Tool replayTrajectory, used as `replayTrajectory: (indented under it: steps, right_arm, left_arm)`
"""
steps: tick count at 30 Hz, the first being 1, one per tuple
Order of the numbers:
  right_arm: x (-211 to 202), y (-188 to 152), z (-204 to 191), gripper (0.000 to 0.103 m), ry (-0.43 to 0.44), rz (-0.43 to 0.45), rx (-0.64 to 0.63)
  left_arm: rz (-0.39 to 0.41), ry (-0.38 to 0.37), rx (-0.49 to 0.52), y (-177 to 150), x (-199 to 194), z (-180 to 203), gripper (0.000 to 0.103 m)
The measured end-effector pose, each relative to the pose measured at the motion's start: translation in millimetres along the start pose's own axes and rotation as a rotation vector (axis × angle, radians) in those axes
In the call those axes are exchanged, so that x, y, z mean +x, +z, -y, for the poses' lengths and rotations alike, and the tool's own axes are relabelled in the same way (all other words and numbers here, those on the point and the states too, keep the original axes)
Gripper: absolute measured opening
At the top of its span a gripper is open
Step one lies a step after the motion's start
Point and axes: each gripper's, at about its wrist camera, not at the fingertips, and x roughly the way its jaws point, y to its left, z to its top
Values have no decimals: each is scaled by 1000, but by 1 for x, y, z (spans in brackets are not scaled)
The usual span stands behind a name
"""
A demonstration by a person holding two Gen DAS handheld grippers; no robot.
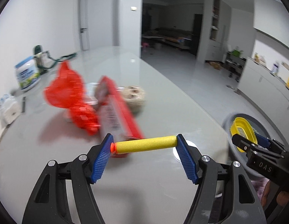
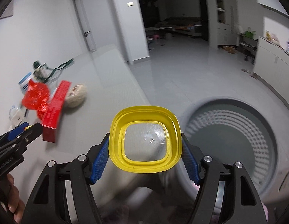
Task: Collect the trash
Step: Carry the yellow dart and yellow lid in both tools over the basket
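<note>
Tabletop (image 1: 163, 97): grey and glossy; it carries the clutter still to be cleared, most of it toward the left edge by the wall.
Bin (image 2: 235, 141): round, grey, ribbed inside, mouth open upward; it stands on the floor just off the tabletop's right edge, low enough, I judge, for things to be dropped straight in.
Red box (image 1: 116, 112): long, lying flat near the middle of the tabletop, one end toward the near edge.
Red wrapper (image 1: 69, 93): crumpled against the box's left side, touching it.
Twine ball (image 1: 135, 97): just behind the box's far end.
Tub (image 1: 27, 74): upright near the left edge, likely not trash.
Right gripper (image 2: 145, 149): jaws about halfway apart, pads pressing both sides of a yellow lid (image 2: 144, 140) with a clear centre, held beside the bin's rim, probably ready for dropping.
Left gripper (image 1: 145, 145): similar spread, clamping a yellow foam dart (image 1: 146, 144) end to end, orange tip on the left pad, above the tabletop's near edge.
</note>
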Motion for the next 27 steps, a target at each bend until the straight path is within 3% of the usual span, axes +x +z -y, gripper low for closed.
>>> replayTrajectory:
  steps: [10,18,27]
  right_arm:
    - [-37,-25,97,68,-113,44,167]
    - [-43,-37,138,68,-167,44,235]
    - [-38,-44,161,68,-198,31,272]
  left_arm:
    - [-51,-148,143,6,23,99,67]
    - [-94,-220,237,1,42,161,67]
    - [-132,-254,296,-2,69,195,67]
